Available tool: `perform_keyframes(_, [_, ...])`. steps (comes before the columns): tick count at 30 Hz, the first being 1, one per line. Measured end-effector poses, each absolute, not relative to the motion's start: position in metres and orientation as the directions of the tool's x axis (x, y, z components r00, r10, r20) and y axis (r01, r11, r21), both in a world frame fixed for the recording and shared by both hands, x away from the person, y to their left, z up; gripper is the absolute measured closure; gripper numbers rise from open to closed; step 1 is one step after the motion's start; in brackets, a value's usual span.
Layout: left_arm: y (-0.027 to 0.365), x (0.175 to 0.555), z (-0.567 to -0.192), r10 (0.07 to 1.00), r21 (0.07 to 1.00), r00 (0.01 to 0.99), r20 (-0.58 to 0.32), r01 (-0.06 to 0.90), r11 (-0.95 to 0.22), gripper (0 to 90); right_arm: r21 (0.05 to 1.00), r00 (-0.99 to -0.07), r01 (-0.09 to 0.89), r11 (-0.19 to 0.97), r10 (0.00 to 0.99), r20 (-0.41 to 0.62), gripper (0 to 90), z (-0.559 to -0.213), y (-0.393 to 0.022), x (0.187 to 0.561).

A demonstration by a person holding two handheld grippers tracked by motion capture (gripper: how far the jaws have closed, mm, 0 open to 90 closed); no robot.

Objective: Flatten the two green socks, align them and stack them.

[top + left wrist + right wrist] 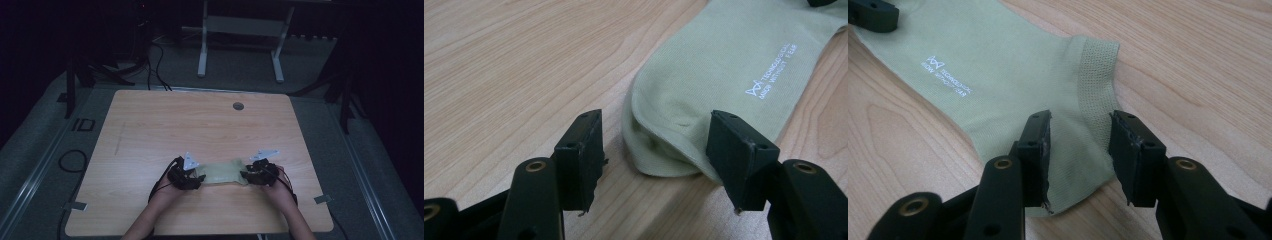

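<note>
Tabletop [150,130] is lying bare on every side of one green sock [222,172], sitting near its front edge. Left claw [654,150] is standing wide around the toe, untouching; right claw [1080,150] is straddling the cuff, narrower, pads apart. Small white print is staying unreadable.

Left tool [654,150] jaws apart; right tool [1080,150] jaws apart, seemingly ungripped.
</note>
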State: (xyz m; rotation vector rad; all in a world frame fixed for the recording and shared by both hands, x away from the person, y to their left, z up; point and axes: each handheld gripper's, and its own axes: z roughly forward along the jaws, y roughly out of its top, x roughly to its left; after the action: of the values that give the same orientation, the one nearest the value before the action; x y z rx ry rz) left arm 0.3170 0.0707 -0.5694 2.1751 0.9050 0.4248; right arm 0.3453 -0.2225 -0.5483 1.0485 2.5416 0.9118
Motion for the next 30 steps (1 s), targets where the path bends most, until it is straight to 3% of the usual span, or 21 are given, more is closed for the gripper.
perform_keyframes(7, [0.081,0.309,-0.555,0.718,0.779,0.695,-0.027,0.465,-0.421,32.3,0.643,-0.720,0.542,0.541,0.694,0.023,46.0,-0.538,-0.221,0.346])
perform_keyframes(14, [0.085,0.302,-0.543,0.710,0.817,0.695,-0.114,0.472,-0.331,14.6,0.686,-0.737,0.526,0.503,0.672,0.072,19.1,-0.525,-0.222,0.340])
perform_keyframes(19, [0.083,0.294,-0.540,0.706,0.826,0.702,-0.099,0.453,-0.335,14.0,0.728,-0.745,0.515,0.453,0.657,0.118,13.1,-0.519,-0.225,0.334])
perform_keyframes(26, [0.088,0.292,-0.544,0.725,0.808,0.681,-0.102,0.482,-0.339,2.5,0.760,-0.717,0.485,0.432,0.695,0.063,12.9,-0.523,-0.233,0.328])
perform_keyframes(30, [0.098,0.290,-0.549,0.736,0.788,0.669,-0.100,0.505,-0.351,2.5,0.767,-0.703,0.486,0.418,0.709,0.058,12.9,-0.529,-0.247,0.323])
